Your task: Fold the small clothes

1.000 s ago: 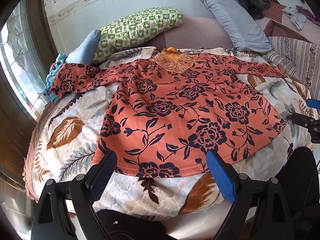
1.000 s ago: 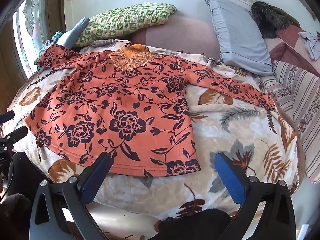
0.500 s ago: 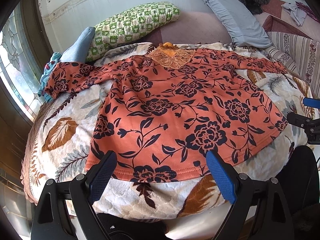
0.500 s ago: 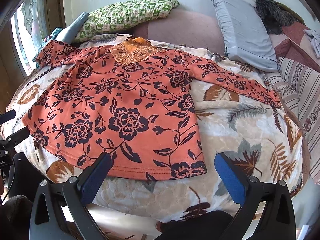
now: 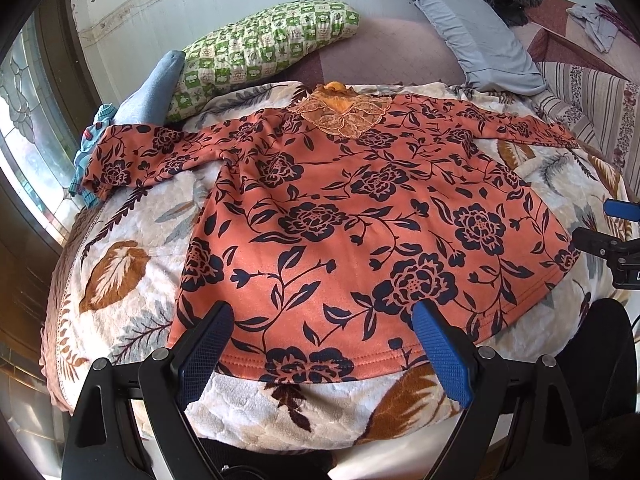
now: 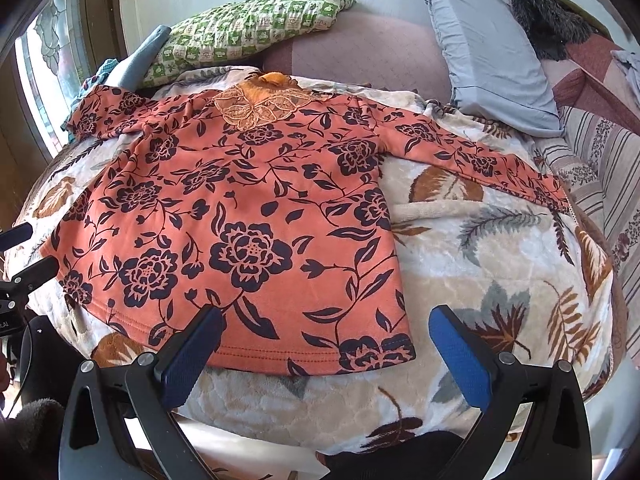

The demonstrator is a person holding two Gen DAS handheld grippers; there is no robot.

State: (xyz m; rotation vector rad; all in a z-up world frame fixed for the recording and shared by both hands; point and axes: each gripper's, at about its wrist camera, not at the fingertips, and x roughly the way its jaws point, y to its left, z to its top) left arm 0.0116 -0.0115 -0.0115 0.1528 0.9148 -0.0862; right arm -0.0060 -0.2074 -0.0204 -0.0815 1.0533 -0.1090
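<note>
An orange long-sleeved top with dark flowers (image 5: 352, 216) lies flat on the bed, front up, both sleeves spread out; it also shows in the right wrist view (image 6: 240, 216). Its lace collar (image 5: 344, 114) points to the far side. My left gripper (image 5: 324, 320) is open and empty over the lower left of the hem. My right gripper (image 6: 326, 320) is open and empty over the hem's lower right corner. The right gripper's tips show at the right edge of the left wrist view (image 5: 608, 232).
A leaf-patterned blanket (image 5: 120, 264) covers the bed. A green checked pillow (image 5: 260, 40) and a grey pillow (image 5: 480, 28) lie at the far side. Striped bedding (image 6: 608, 168) lies to the right, a window (image 5: 24, 128) to the left.
Both grippers have moved forward toward the top, so their tips now overlap the hem. The top has not moved.
</note>
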